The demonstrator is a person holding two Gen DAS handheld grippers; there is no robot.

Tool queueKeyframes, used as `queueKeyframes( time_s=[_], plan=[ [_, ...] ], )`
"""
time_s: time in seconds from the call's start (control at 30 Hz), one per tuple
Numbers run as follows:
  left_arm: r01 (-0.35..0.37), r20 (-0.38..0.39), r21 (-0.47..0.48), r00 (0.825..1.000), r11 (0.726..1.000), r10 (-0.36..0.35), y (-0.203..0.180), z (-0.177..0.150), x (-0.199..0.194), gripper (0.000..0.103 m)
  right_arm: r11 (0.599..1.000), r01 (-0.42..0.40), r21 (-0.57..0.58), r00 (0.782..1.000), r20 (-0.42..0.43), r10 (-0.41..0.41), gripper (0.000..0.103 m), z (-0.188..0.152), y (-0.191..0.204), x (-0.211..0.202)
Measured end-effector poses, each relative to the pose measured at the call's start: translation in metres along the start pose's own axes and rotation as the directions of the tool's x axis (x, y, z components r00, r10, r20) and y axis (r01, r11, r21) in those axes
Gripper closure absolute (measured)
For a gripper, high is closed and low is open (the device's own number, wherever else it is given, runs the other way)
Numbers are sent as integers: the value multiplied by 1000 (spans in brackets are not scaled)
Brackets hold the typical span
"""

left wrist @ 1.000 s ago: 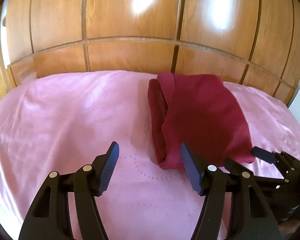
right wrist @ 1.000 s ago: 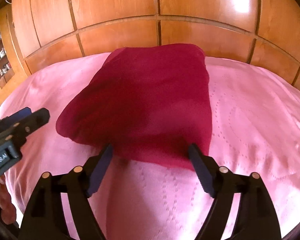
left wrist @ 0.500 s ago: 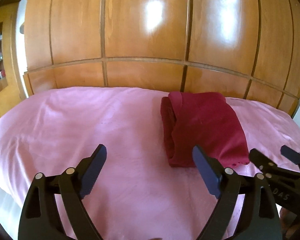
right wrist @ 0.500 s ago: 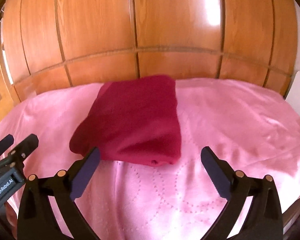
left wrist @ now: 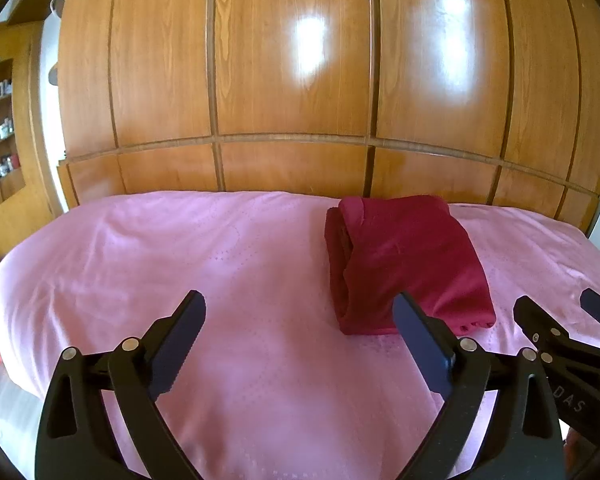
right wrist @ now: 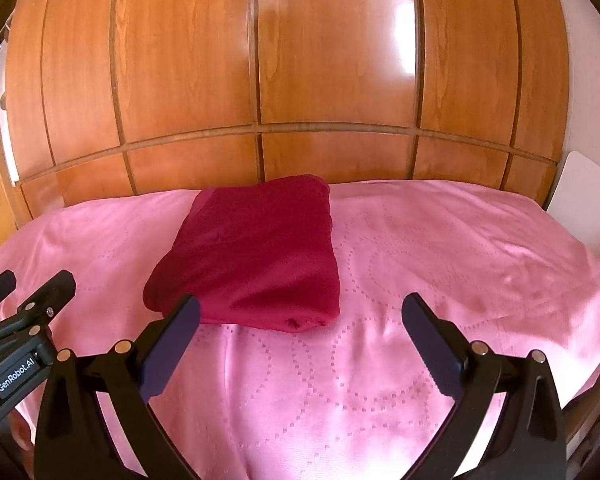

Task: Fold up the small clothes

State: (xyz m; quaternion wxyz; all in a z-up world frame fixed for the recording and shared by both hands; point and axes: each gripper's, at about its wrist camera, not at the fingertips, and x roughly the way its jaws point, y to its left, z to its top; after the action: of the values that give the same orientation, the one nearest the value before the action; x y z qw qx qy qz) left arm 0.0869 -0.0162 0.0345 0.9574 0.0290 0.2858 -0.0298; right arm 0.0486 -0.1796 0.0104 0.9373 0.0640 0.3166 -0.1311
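A dark red garment (left wrist: 408, 264) lies folded into a thick rectangle on the pink bedspread (left wrist: 220, 264); it also shows in the right wrist view (right wrist: 256, 252). My left gripper (left wrist: 300, 344) is open and empty, held back from the garment and to its left. My right gripper (right wrist: 300, 340) is open and empty, held back from the garment's near edge. Each gripper shows at the edge of the other's view: the right one (left wrist: 560, 316) and the left one (right wrist: 28, 288).
A glossy wooden wardrobe (left wrist: 300, 80) rises right behind the bed. Wooden shelves with small items (left wrist: 0, 132) stand at the far left. A white panel (right wrist: 580, 200) stands at the bed's right edge.
Both grippers have drawn back and up from the folded garment and opened wider. The garment has stayed in place on the bed.
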Motion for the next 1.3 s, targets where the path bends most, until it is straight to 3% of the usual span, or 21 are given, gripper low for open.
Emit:
queueKeyframes(
  time_s=[1.3],
  plan=[
    [7,5,4,1000,1000,-7,3,1,-2,9,1000,-6,-7,1000,3,6,2,-4,7,-2]
  ],
)
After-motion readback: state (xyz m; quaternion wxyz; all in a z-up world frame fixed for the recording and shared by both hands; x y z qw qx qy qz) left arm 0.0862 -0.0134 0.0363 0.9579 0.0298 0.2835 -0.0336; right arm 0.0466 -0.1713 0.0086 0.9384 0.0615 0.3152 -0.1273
